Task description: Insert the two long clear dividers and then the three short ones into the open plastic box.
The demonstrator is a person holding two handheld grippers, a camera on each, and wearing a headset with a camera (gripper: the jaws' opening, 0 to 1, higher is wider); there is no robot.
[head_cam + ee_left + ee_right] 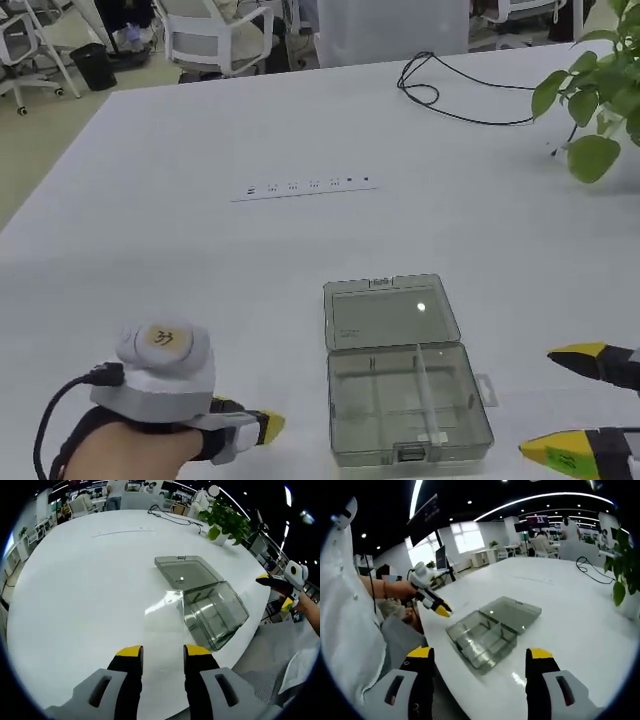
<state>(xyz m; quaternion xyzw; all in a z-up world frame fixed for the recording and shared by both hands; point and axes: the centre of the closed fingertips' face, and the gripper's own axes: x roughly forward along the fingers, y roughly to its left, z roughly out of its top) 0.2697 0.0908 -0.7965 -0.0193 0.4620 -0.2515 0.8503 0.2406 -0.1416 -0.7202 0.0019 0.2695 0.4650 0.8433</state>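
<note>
The box (375, 412) stands open on the white table (300, 120), near its front edge, and the lid (390, 315) lies flat behind it. Inside the box one long clear divider (424, 385) runs from the far wall to the near wall, right of the middle. The left gripper (262, 427) is low above the table, left of the box and apart from it; its jaws stand a little apart with nothing between them. The right gripper (565, 400) is right of the box, not touching it, jaws spread wide and empty. A black cable (450, 90) and a plant (600, 90) are at the far side.
</note>
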